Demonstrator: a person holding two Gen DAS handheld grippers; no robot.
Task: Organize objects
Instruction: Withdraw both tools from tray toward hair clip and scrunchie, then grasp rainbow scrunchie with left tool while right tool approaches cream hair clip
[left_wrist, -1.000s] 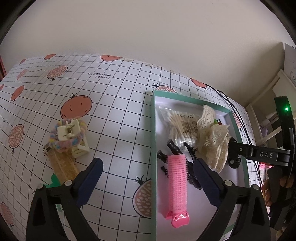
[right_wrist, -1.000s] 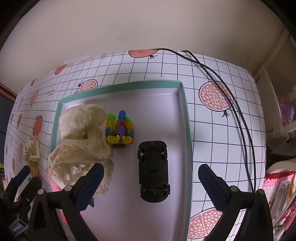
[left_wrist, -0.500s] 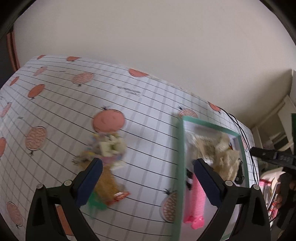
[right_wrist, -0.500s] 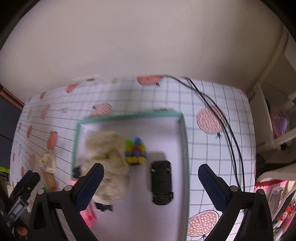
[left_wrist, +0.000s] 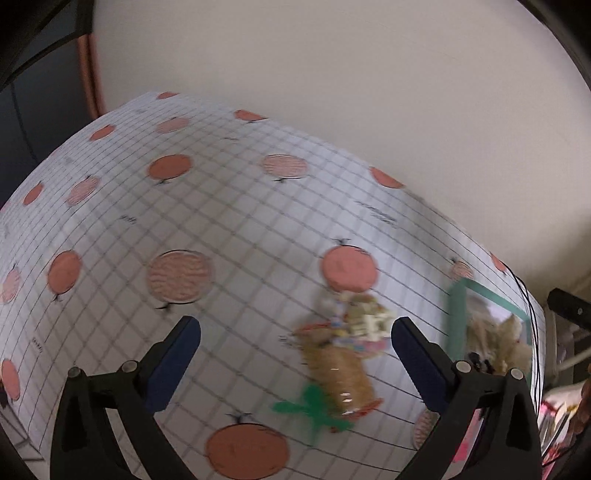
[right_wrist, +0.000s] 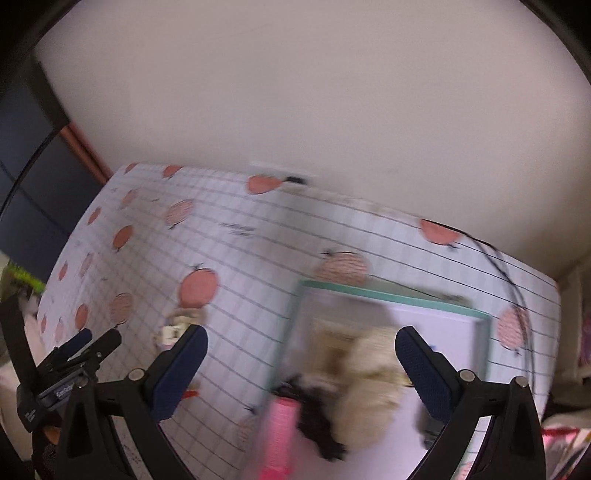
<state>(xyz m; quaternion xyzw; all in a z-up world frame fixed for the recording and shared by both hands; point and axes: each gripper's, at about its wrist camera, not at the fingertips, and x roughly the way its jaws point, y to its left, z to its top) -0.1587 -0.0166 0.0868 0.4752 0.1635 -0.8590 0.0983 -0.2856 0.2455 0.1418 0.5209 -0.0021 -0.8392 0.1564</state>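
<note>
Gaping wide with nothing between their blue pads, the left tongs (left_wrist: 295, 363) hang above the worktop (left_wrist: 229, 236), which is covered in a grid cloth printed with orange fruit. Just ahead of them, nearer the right finger, lies a blurred cluster: a tan cone-shaped item (left_wrist: 341, 373) with a green bow (left_wrist: 312, 408) at its near end, and a cream hair claw (left_wrist: 371, 321) with a pastel hair tie (left_wrist: 364, 341) at its far end. Further right sits the green-rimmed tray (left_wrist: 456, 314), cream lace fabric (left_wrist: 495, 339) showing inside it.

The right tongs (right_wrist: 301, 363) are likewise spread wide and empty, held over the near part of the same tray (right_wrist: 388, 293). Between their fingers, smeared by motion, the tray holds the cream lace fabric (right_wrist: 369, 391), black hair clips (right_wrist: 317, 424) and a pink hair roller (right_wrist: 279, 435) at the near left. The left tongs (right_wrist: 88, 341) appear at the far left of this view. A black cable (right_wrist: 506, 273) runs across the cloth beyond the tray's right corner.
</note>
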